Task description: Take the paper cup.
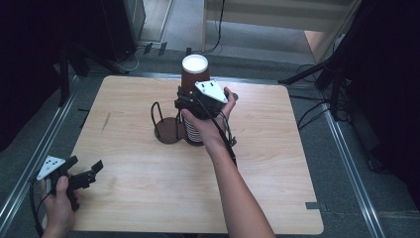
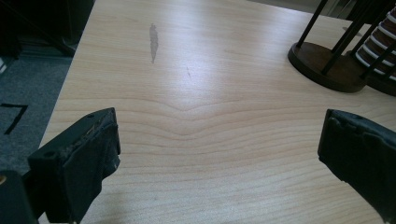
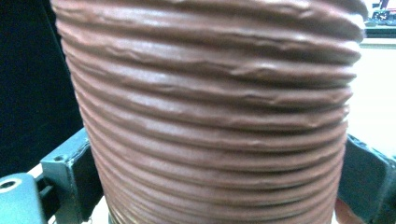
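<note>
On the wooden worktop (image 1: 148, 198) we see a dark wire rack (image 1: 166, 126) near the middle. Beside it, our right gripper (image 1: 190, 96) clamps its fingers (image 3: 70, 179) around a ribbed brown cup (image 1: 194, 72). Our left gripper (image 1: 86, 171) hovers at the near-left corner, fingers (image 2: 86, 163) spread wide, holding nothing.

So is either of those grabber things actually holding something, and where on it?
The right gripper clamps the brown ribbed cup by its side wall, one of the fingers on each side. The left gripper is open, holding nothing.
</note>
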Action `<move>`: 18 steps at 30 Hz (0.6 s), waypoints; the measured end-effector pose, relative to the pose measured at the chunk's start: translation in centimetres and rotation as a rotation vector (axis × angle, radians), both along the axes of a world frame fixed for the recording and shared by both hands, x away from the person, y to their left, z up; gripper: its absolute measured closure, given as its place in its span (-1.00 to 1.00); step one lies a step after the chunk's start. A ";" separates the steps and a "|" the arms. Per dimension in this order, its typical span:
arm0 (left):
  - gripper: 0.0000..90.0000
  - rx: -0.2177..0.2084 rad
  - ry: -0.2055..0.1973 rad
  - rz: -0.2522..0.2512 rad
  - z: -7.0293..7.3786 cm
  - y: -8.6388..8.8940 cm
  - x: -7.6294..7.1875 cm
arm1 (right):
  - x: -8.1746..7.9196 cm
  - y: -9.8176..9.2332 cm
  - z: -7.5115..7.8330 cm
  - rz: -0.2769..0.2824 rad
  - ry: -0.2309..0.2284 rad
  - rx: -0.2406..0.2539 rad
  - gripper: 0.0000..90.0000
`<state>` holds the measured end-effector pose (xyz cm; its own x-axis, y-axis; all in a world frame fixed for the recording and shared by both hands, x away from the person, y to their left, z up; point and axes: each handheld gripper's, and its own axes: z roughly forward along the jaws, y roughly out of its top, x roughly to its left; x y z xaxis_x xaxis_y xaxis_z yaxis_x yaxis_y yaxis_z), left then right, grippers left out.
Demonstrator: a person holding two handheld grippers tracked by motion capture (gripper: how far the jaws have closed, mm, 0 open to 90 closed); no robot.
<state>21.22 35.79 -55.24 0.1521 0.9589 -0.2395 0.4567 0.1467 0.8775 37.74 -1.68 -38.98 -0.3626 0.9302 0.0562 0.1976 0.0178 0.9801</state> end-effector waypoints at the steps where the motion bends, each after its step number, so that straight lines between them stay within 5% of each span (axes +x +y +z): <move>1: -1.00 0.000 0.000 0.000 0.0 0.0 0.0 | 0.0 0.0 0.0 0.001 0.001 0.004 -0.90; 18: -1.00 -0.001 0.000 0.000 0.0 0.0 0.0 | 0.0 0.0 0.9 0.006 -0.023 0.023 -0.84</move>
